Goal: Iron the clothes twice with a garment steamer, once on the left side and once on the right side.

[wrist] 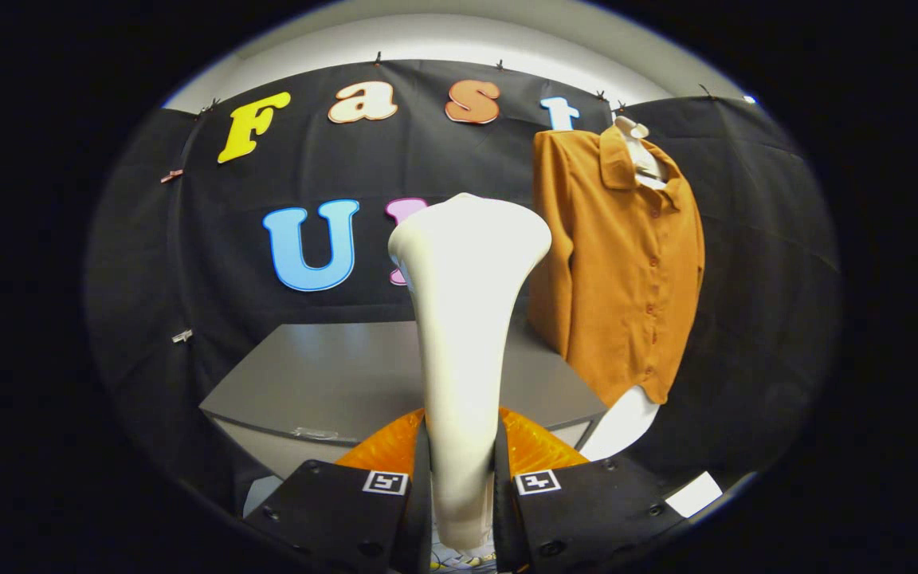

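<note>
The gripper (463, 478) is closed on the steamer (465, 319), both fingers pressing its narrow white handle, the wide head standing up ahead of them. An orange part sits low behind the handle. The shirt (622, 263) hangs far right on the wall, beyond the grey table (331, 375), well apart from the steamer head. The steamer looks rigid, smooth and top-heavy, so the hold on the narrow handle probably needs firm pressure. The shirt is soft and will likely sway when touched.

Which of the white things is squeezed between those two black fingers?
The white steamer, clamped in the gripper; the white mannequin stands apart, wearing the orange shirt.
</note>
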A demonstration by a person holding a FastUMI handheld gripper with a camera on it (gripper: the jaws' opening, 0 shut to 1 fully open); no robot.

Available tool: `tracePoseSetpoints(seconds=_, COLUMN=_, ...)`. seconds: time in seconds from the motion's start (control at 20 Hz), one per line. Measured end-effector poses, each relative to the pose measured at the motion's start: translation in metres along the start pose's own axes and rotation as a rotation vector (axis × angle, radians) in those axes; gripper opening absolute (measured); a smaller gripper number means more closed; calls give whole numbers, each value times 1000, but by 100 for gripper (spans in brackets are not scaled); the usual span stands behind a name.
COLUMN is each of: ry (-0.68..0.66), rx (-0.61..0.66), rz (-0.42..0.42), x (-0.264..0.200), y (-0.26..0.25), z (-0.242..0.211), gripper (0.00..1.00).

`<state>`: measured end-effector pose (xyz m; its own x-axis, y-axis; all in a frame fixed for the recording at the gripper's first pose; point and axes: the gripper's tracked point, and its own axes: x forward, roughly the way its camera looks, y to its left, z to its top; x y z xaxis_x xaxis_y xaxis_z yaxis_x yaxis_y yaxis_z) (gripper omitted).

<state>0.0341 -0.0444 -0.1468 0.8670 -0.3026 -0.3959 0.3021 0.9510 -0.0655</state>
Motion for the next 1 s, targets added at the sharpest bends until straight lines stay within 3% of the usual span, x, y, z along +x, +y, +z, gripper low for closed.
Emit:
tracePoseSetpoints(seconds=0.2, ry=-29, rx=30, rz=-58, x=-12, y=-46, z=11, gripper=34)
tracePoseSetpoints(seconds=0.5, ry=-48, rx=33, rz=-135, x=9, y=-125, z=24, gripper=34)
tracePoseSetpoints(seconds=1.0, ry=-100, rx=55, rz=-86, x=78, y=-208, z=69, gripper=34)
